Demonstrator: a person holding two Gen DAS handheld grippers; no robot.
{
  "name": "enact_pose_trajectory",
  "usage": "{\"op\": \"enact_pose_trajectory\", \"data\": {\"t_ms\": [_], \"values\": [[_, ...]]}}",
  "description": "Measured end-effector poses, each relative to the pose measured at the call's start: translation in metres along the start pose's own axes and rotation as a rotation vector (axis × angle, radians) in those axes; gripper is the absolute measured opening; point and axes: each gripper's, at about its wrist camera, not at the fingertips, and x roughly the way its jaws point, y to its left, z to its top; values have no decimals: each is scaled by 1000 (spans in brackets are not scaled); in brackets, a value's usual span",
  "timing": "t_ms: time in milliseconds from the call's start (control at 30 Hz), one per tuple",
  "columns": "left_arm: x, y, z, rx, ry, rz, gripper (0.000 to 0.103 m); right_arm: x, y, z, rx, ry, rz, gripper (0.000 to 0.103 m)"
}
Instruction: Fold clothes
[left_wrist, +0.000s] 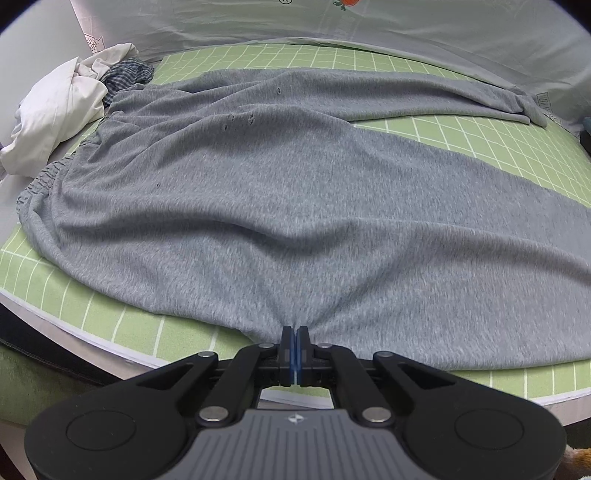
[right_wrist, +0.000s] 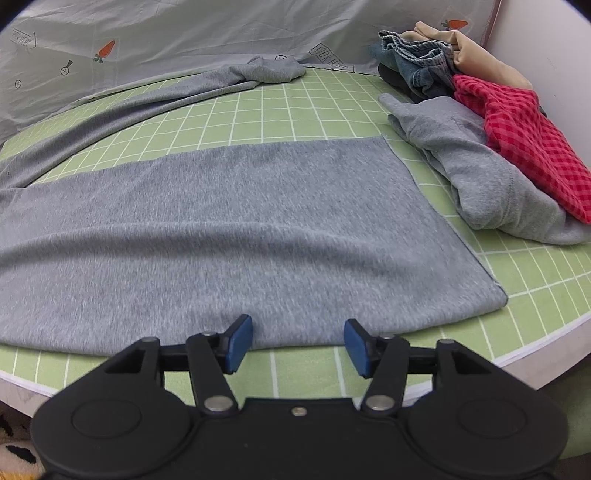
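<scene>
With the left gripper clamped on the near edge of the grey trousers spread across the green grid mat, the right gripper, jaws apart, should pinch that same edge before lifting evenly.

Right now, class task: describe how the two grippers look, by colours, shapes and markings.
Both grippers, left and right, have black linkage arms with silver pivot pins, round black discs at each side and blue pads. The left's body carries a grey ribbed panel with a small emblem.

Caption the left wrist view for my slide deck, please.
Left gripper pinches the near edge of grey trousers on a green grid mat.
</scene>
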Motion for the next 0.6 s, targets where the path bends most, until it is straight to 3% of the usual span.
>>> {"op": "enact_pose_trajectory", "data": {"t_ms": [167, 267, 300, 333, 467, 533, 600], "values": [[-6, 2, -6, -11, 26, 3, 2, 3, -5, 4, -22, 25, -24, 71], [-14, -1, -3, -6, 11, -7, 9, 3, -1, 8, -71, 25, -50, 74], [-19, -1, 0, -2, -5, -14, 13, 4, 1, 9, -91, 22, -58, 76], [-24, -1, 4, -5, -20, -23, 27, 3, 3, 11, -109, 17, -64, 77], [-39, 2, 27, -30, -98, -56, 58, 1, 9, 24, -138, -35, -56, 91], [-40, 2, 39, -34, -129, -49, 68, 2, 12, 35, -138, -65, -44, 98], [-33, 1, 52, -26, -134, -16, 71, 6, 14, 48, -139, -90, -38, 100]]}}
